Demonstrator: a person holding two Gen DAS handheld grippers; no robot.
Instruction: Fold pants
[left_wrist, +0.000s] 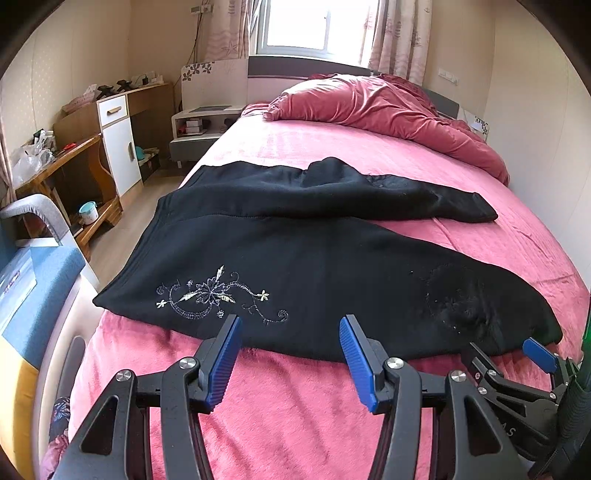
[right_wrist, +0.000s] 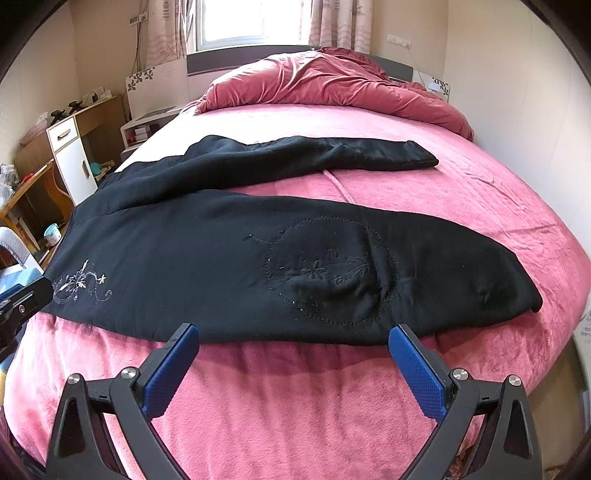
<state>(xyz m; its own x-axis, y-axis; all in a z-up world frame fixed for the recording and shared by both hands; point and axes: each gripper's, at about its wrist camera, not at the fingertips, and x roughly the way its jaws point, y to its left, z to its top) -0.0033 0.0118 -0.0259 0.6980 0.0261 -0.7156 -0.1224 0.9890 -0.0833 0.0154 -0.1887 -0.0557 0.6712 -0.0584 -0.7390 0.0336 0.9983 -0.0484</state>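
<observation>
Black pants (left_wrist: 314, 258) lie spread on the pink bed (left_wrist: 295, 406), waist to the left, two legs reaching right, the far leg apart from the near one. Pale flower embroidery (left_wrist: 218, 295) marks the hip; a stitched circle (right_wrist: 332, 273) marks the near leg. My left gripper (left_wrist: 291, 325) is open and empty at the near edge of the pants by the hip. My right gripper (right_wrist: 295, 332) is open and empty at the near edge by the lower leg; it also shows in the left wrist view (left_wrist: 506, 347). The pants show in the right wrist view (right_wrist: 221, 251) too.
A crumpled red duvet (left_wrist: 388, 107) lies at the head of the bed. A wooden desk and white cabinet (left_wrist: 118, 147) stand on the left across a strip of floor. A wall runs along the bed's right side. A blue and grey chair (left_wrist: 37, 258) is near left.
</observation>
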